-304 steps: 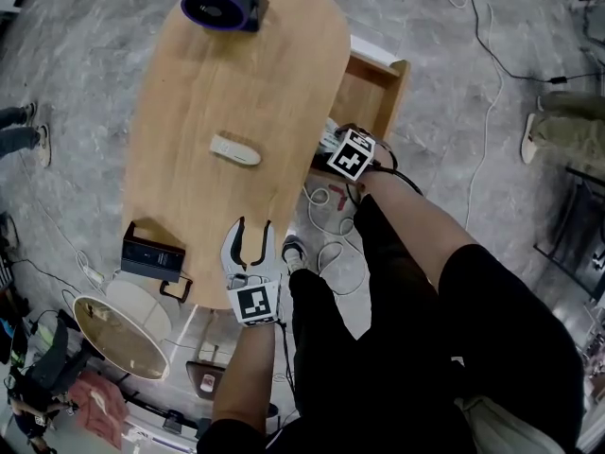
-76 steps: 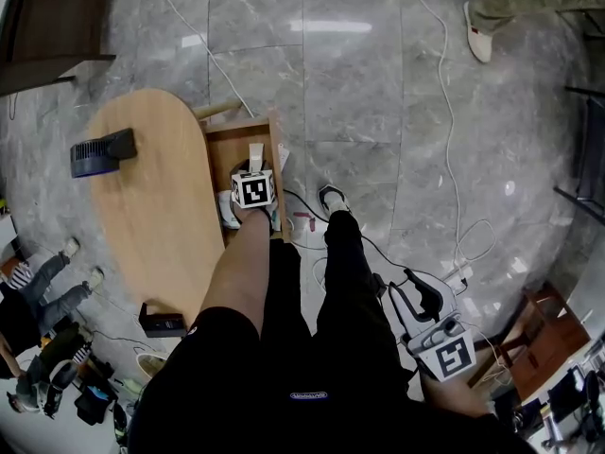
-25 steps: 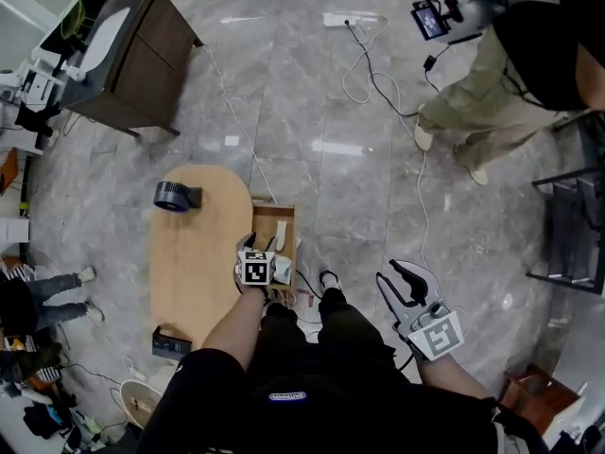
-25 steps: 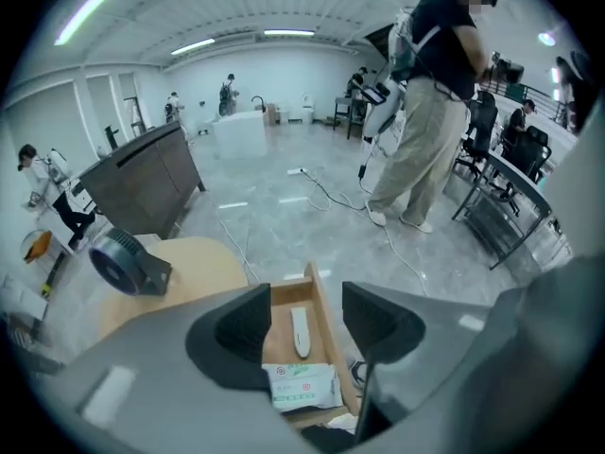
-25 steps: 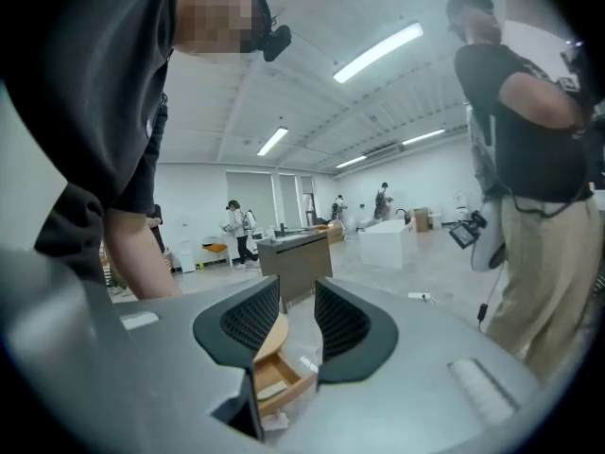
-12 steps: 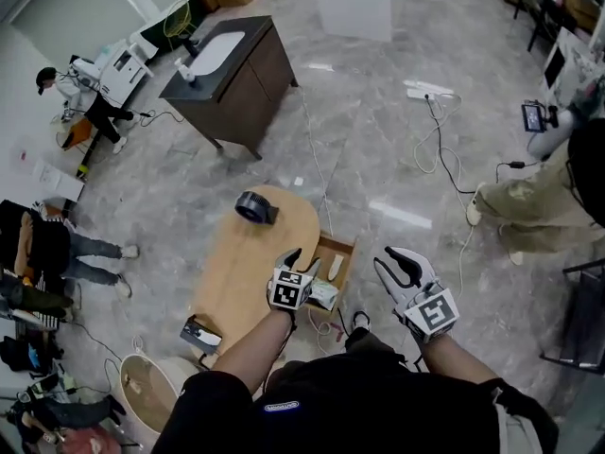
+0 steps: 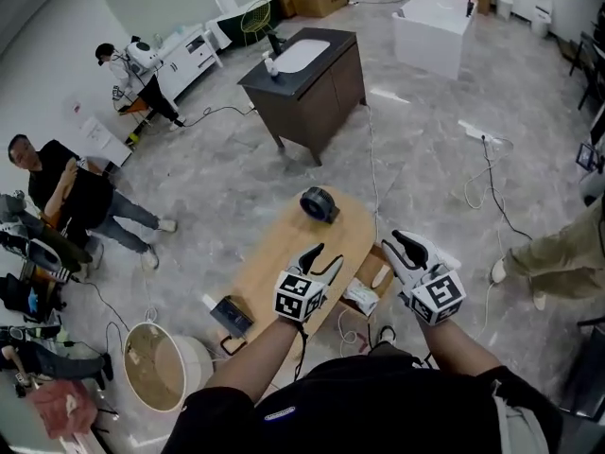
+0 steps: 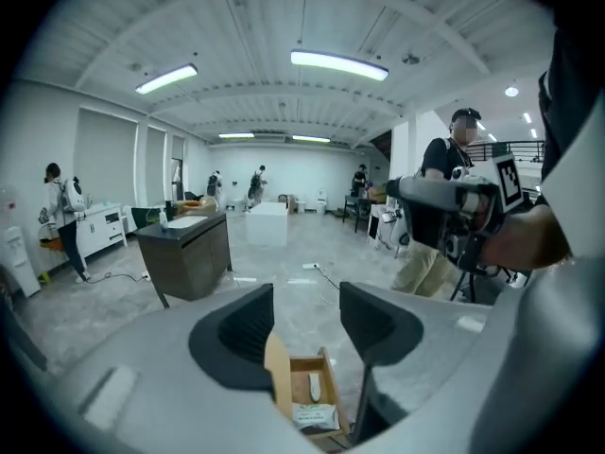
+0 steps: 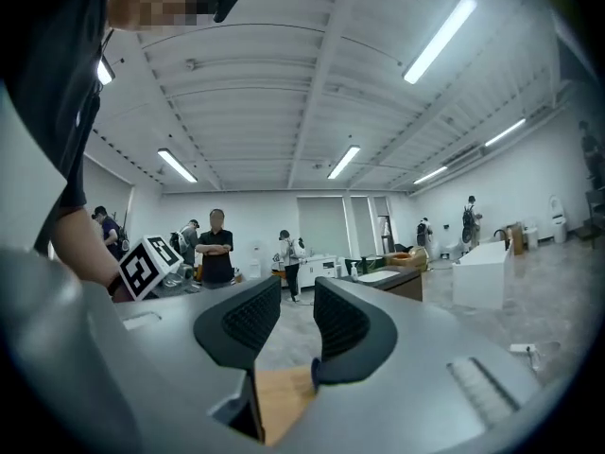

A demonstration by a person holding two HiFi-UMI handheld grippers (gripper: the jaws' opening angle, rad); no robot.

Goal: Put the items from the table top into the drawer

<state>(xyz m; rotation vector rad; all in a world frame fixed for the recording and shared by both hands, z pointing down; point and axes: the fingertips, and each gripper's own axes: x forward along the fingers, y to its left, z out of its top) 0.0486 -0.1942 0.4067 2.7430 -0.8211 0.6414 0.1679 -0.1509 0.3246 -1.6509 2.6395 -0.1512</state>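
Note:
The oval wooden table (image 7: 288,252) stands far below me. On it are a round black fan (image 7: 319,204) at the far end and a black box (image 7: 230,314) at the near end. The open drawer (image 7: 388,260) at the table's right side holds a white remote (image 7: 381,276) and a white packet (image 7: 359,296); both also show in the left gripper view, remote (image 8: 314,384) and packet (image 8: 315,414). My left gripper (image 7: 326,255) and right gripper (image 7: 397,246) are both held high above the table, open and empty.
A dark vanity cabinet (image 7: 302,83) stands beyond the table, a white box (image 7: 430,26) farther back. Cables (image 7: 492,183) trail over the grey marble floor. People stand at the left (image 7: 66,192). A round bin (image 7: 156,367) sits near the table's near end.
The left gripper has left the drawer and both grippers have risen high, side by side. The view has pulled far back from the table, which now looks small.

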